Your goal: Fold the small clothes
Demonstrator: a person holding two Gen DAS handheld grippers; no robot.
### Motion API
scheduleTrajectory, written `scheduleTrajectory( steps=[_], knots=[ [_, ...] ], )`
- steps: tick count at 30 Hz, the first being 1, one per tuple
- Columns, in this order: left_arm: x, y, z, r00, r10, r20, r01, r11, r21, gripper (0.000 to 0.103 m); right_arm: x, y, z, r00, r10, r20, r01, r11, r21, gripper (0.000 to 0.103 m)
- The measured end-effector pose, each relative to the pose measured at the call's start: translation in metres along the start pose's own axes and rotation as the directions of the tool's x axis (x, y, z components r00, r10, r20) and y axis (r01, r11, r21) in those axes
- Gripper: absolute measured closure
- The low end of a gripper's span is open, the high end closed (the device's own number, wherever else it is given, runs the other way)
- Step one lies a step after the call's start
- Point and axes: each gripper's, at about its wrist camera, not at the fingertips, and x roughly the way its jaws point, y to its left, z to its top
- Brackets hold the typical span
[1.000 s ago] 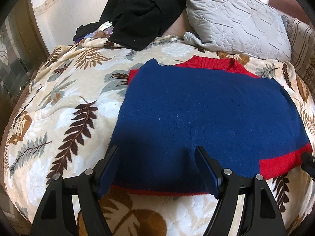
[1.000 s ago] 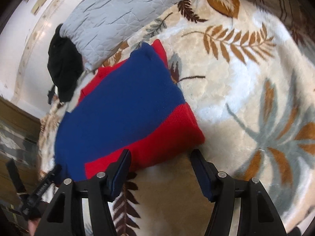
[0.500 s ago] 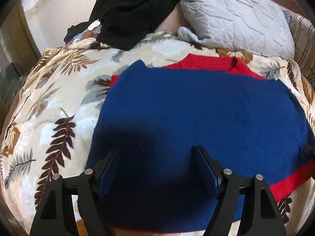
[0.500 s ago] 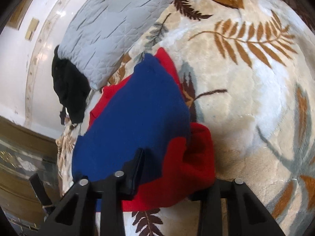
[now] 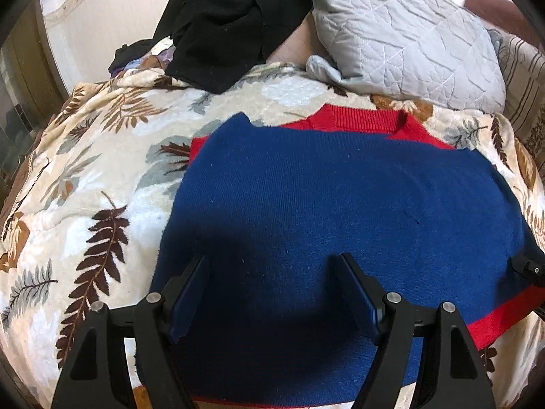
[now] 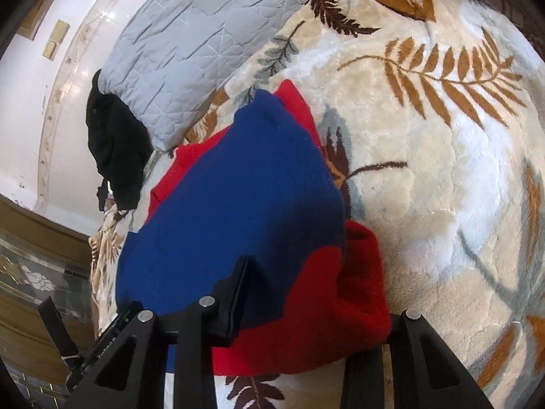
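Observation:
A small blue sweater (image 5: 333, 211) with red collar and red cuffs lies flat on the leaf-print blanket (image 5: 78, 184). My left gripper (image 5: 274, 283) is open, its fingers hovering over the sweater's near hem. In the right wrist view the sweater (image 6: 245, 197) is seen from its side. My right gripper (image 6: 306, 306) has closed on the red cuff (image 6: 323, 317) at the sweater's corner, which bunches up between the jaws; the right finger is hidden by the cloth. The tip of the right gripper shows at the left wrist view's right edge (image 5: 529, 269).
A grey quilted pillow (image 5: 402, 34) and a pile of black clothes (image 5: 224, 24) lie at the head of the bed. A striped cushion (image 5: 524, 75) sits at the far right. The left gripper's body shows in the right wrist view (image 6: 81, 347).
My right gripper moved onto the red cuff and closed on it, bunching it. My left gripper moved forward over the sweater's hem, staying open.

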Motion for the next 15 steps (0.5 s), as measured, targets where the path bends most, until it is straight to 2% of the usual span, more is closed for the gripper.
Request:
scheduleTrajectory(
  steps=[2, 4, 6, 7, 8, 9, 10, 12, 15],
  knots=[
    [-0.004, 0.001, 0.001, 1.000, 0.001, 0.018, -0.001, 1.000, -0.001, 0.026, -0.001, -0.001, 0.001, 1.000, -0.008, 0.011, 0.007, 1.000, 0.008, 0.064],
    [-0.004, 0.000, 0.001, 1.000, -0.003, 0.030, 0.003, 1.000, 0.003, 0.026, 0.002, -0.004, 0.001, 1.000, 0.003, 0.010, -0.003, 1.000, 0.018, 0.043],
    [0.006, -0.003, -0.001, 1.000, -0.005, 0.002, 0.005, 1.000, 0.017, 0.026, 0.007, -0.005, 0.002, 1.000, -0.007, 0.009, 0.007, 1.000, 0.010, 0.042],
    [0.016, -0.006, -0.003, 0.999, -0.003, -0.035, 0.004, 0.999, 0.036, 0.023, 0.009, -0.003, 0.003, 1.000, -0.009, 0.008, 0.009, 1.000, -0.004, 0.048],
    [0.021, -0.008, -0.004, 0.999, 0.006, -0.046, -0.003, 0.999, 0.051, 0.022, 0.011, -0.001, 0.004, 1.000, -0.030, 0.002, 0.030, 0.999, -0.023, 0.059],
    [0.022, -0.009, -0.004, 0.999, 0.018, -0.030, -0.016, 0.998, 0.062, 0.020, 0.013, 0.002, 0.007, 0.999, -0.036, -0.019, 0.036, 0.999, -0.033, 0.082],
    [0.019, -0.009, -0.003, 0.999, 0.019, -0.028, -0.017, 0.998, 0.064, 0.020, 0.012, 0.006, 0.009, 0.999, -0.052, -0.017, 0.051, 0.998, -0.044, 0.085],
    [0.006, -0.002, 0.000, 0.999, -0.023, -0.022, 0.024, 0.999, 0.039, 0.020, 0.001, 0.025, 0.011, 0.996, -0.083, 0.015, 0.084, 0.990, -0.116, 0.086],
    [-0.018, 0.016, -0.008, 0.998, -0.046, 0.053, 0.045, 0.999, 0.013, 0.020, -0.013, 0.058, 0.010, 0.992, -0.103, 0.079, 0.117, 0.970, -0.212, 0.087]
  ],
)
